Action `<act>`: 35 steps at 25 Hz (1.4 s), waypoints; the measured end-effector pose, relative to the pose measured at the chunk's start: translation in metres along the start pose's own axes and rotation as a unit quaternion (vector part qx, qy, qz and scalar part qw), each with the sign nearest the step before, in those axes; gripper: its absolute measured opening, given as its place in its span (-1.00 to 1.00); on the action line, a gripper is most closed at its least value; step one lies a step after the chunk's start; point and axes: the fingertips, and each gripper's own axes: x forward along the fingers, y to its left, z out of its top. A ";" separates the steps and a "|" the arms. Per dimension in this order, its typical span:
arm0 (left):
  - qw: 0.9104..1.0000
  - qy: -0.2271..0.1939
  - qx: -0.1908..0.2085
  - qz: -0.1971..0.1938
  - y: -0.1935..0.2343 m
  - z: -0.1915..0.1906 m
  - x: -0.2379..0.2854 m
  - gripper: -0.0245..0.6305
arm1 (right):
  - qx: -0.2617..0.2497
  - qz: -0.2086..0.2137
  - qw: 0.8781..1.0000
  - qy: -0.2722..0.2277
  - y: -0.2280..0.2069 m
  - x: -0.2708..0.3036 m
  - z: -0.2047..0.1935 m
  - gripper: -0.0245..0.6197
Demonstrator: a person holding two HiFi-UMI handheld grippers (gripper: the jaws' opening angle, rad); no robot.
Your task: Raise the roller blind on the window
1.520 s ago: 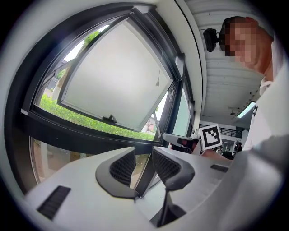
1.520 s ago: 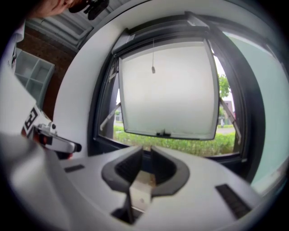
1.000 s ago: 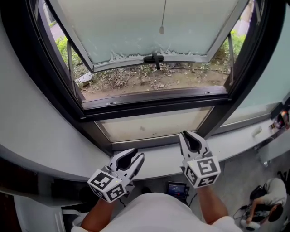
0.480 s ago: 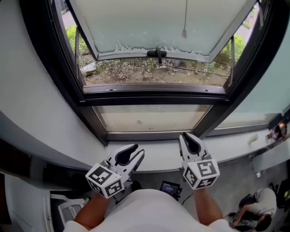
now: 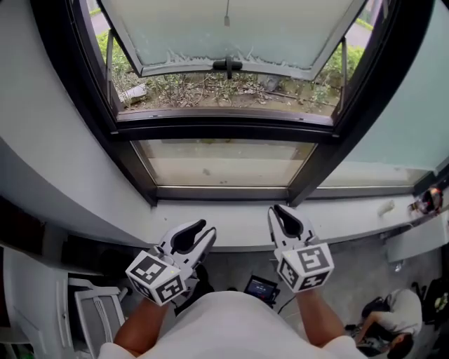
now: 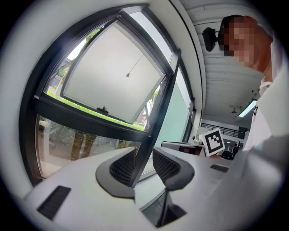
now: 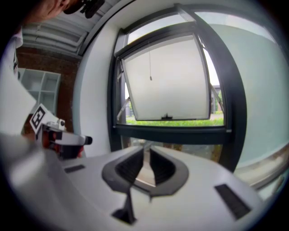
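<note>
Above the near edge of the white window sill (image 5: 231, 226), the left gripper (image 5: 205, 229) and the right gripper (image 5: 282, 210) are held side by side close to the person's body, both aimed at the dark-framed window (image 5: 224, 130). The left gripper's fingers stand well apart and the right gripper's fingers are nearly together with a slim gap. Neither pair has anything between them.

The roller blind's cloth shows in no view: the lower fixed pane and the frosted, outward-tilted sash (image 5: 231, 35) are both uncovered. Only a thin pull cord with a small bead (image 5: 226, 21) hangs in front of the sash, well above both grippers. It probably belongs to the blind.

Held this low and empty, the grippers look parked, not working. The scene fits a blind already rolled up out of sight above the frame. It fits equally well a stance taken before reaching up for the cord. The right gripper's narrow gap would suit pinching so thin a cord.
</note>
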 end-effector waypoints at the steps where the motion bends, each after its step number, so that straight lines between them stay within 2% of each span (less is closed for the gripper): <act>1: 1.000 -0.001 0.000 0.005 -0.006 -0.003 -0.003 -0.52 | -0.001 0.006 1.000 0.002 0.001 -0.005 -0.003 -0.75; 8: 0.999 -0.006 0.002 0.036 -0.033 -0.018 -0.018 -0.52 | -0.007 0.042 0.999 0.006 0.007 -0.029 -0.015 -0.75; 17: 0.999 -0.011 0.001 0.048 -0.042 -0.024 -0.033 -0.52 | -0.014 0.063 0.998 0.019 0.022 -0.035 -0.030 -0.75; 28: 1.000 0.009 0.005 0.025 -0.017 -0.010 -0.050 -0.52 | -0.004 0.038 0.999 0.007 0.045 -0.017 -0.012 -0.75; 35: 1.000 0.010 0.002 0.019 -0.003 -0.008 -0.063 -0.52 | 0.001 0.028 1.000 0.014 0.062 -0.011 -0.019 -0.77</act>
